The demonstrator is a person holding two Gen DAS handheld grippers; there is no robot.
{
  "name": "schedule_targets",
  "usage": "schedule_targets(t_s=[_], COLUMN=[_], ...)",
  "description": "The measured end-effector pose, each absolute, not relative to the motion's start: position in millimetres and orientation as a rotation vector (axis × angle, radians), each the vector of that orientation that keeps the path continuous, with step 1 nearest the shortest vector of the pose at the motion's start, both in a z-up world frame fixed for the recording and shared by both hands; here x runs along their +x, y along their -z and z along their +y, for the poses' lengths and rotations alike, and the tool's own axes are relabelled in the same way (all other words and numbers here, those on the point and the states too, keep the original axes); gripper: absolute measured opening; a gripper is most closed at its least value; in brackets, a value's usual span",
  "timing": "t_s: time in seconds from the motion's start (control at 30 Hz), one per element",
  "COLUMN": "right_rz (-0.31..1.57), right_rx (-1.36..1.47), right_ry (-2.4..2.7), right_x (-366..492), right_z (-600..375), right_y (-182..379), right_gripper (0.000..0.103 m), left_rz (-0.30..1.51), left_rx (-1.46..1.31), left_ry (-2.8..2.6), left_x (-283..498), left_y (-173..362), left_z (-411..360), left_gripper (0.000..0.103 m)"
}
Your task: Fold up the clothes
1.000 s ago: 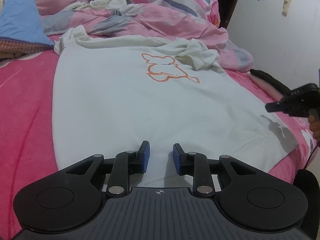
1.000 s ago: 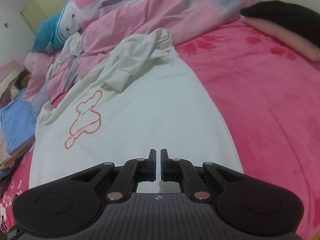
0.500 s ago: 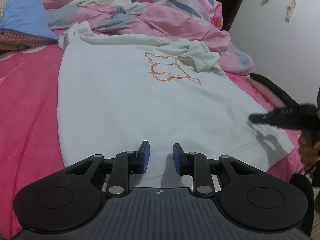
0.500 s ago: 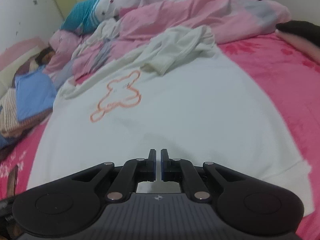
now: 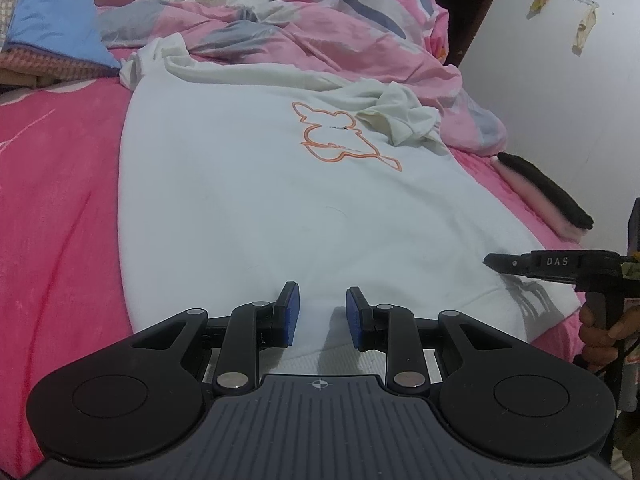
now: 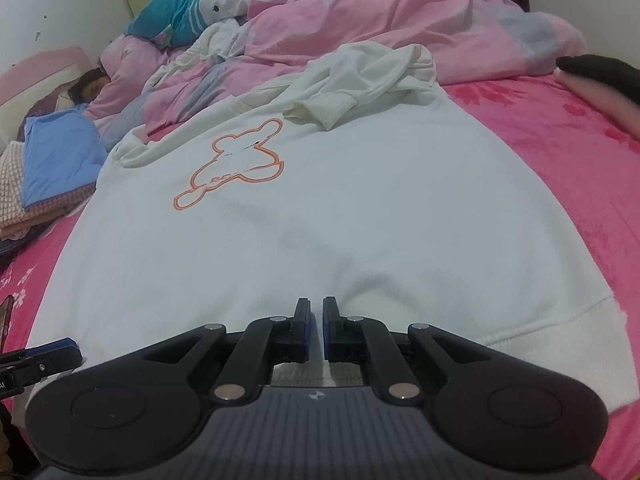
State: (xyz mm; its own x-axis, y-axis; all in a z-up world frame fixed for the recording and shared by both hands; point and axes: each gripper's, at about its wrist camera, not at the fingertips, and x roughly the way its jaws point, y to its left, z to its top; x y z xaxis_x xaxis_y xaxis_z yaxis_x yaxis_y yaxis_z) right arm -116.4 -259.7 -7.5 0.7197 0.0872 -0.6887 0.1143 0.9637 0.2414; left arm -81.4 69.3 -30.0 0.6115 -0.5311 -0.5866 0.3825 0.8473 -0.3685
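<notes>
A white sweatshirt (image 5: 280,208) with an orange outline print (image 5: 340,136) lay flat across the middle of both views, on a pink bed cover (image 5: 52,208), its hem nearest the cameras. One sleeve (image 6: 360,88) was bunched near the collar, in the upper centre of the right view. The left gripper (image 5: 318,316) hovered over the hem at lower centre, jaws partly open, nothing between them. The right gripper (image 6: 316,328) was over the hem too, jaws nearly closed with a narrow gap, gripping nothing; they had just been opening slightly. A rumpled pink duvet (image 6: 400,20) filled the top of both views. No containers showed.
</notes>
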Motion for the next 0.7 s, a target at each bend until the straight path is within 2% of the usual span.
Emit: schedule_targets(t_s=[0.47, 0.7], right_rz=[0.765, 0.772], right_rx=[0.304, 0.289], right_ry=[0.018, 0.008], right_x=[-117.6, -116.1], right_z=[-260.8, -256.3], right_y=[11.6, 11.7], right_gripper=[0.01, 0.021], left_rz=[0.753, 0.755], left_rx=[-0.238, -0.246], left_ry=[0.536, 0.536], left_x=[-80.8, -82.0], left_y=[30.8, 30.4], left_z=[73.3, 73.6], left_gripper=[0.027, 0.027])
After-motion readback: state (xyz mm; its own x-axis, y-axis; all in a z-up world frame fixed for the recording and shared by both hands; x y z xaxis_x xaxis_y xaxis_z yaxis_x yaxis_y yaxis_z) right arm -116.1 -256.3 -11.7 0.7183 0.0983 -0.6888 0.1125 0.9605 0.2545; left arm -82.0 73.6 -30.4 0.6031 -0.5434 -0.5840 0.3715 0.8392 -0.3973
